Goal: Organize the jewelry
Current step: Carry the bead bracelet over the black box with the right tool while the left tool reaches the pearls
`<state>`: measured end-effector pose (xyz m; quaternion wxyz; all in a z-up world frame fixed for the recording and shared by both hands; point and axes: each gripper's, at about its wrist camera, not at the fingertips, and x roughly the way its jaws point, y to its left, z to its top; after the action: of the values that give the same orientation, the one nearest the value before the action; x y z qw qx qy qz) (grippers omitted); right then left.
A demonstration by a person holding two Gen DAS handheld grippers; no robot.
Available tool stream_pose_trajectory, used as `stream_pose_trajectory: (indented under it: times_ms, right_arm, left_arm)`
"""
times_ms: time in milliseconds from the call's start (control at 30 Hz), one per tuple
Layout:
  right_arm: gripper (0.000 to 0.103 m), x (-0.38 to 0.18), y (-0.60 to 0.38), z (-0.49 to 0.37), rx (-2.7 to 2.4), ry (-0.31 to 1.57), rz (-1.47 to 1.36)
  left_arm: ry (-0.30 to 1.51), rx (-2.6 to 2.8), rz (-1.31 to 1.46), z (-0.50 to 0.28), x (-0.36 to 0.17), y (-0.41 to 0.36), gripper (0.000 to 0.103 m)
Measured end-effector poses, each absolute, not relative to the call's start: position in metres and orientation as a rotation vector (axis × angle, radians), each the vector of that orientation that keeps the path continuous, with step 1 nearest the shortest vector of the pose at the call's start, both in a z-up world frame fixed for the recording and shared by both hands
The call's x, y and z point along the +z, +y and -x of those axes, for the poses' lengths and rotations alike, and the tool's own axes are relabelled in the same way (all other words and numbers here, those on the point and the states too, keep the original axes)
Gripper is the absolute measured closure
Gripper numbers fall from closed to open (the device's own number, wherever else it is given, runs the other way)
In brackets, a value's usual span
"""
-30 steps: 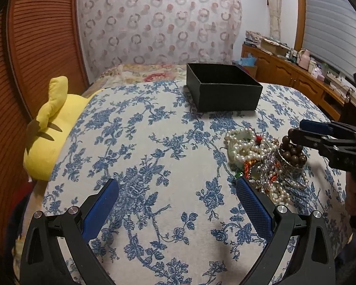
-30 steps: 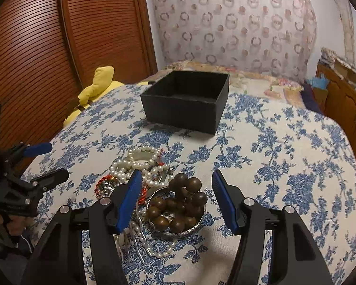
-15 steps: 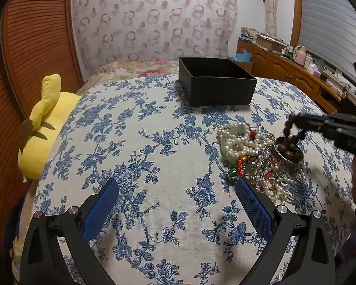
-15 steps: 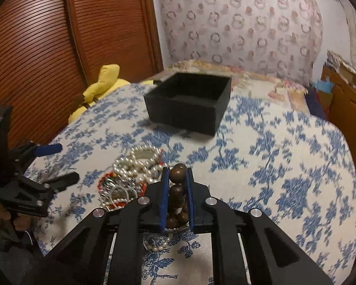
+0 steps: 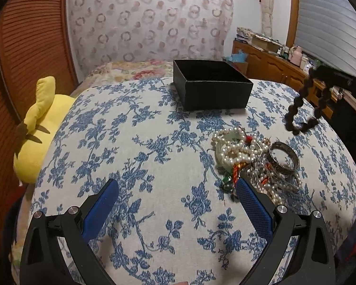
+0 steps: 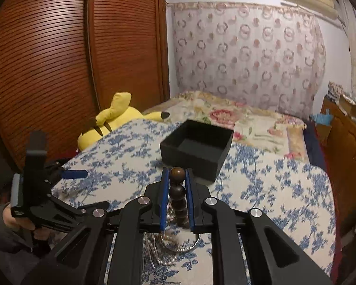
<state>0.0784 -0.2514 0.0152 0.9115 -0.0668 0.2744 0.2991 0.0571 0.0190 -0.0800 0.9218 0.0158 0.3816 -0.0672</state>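
Note:
My right gripper (image 6: 177,174) is shut on a brown wooden bead bracelet (image 6: 177,190) and holds it in the air above the jewelry pile. In the left wrist view the bracelet (image 5: 303,109) hangs as a dark loop from the right gripper (image 5: 320,72). The pile (image 5: 249,159) of pearl strands, a silver bangle (image 5: 283,158) and chains lies on the blue floral cloth. An open black box (image 5: 211,87) stands behind it; it also shows in the right wrist view (image 6: 196,147). My left gripper (image 5: 178,190) is open and empty, low over the cloth left of the pile.
A yellow plush toy (image 5: 39,128) lies at the left edge of the cloth. A wooden wardrobe (image 6: 59,59) stands on the left. A wooden sideboard (image 5: 272,64) with clutter runs along the right. A floral bedspread (image 6: 249,121) lies beyond the box.
My right gripper closed on the brown bead bracelet and lifted it out of the silver bangle, up off the pile. My left gripper stayed open and hardly moved.

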Motion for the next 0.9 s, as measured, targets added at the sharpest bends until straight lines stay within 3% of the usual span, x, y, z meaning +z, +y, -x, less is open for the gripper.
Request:
stream_pose_trajectory:
  times_ms: [800,900]
  right_arm:
    - [0.088,0.023,-0.235,-0.192,0.599,0.532,0.156]
    - [0.088,0.027,-0.236,-0.197,0.601,0.521,0.146]
  left_arm:
    - [0.849,-0.283,0.009,-0.129,-0.075,0.009,0.008]
    - [0.876,-0.316,0.022,-0.138,-0.078,0.005,0.025]
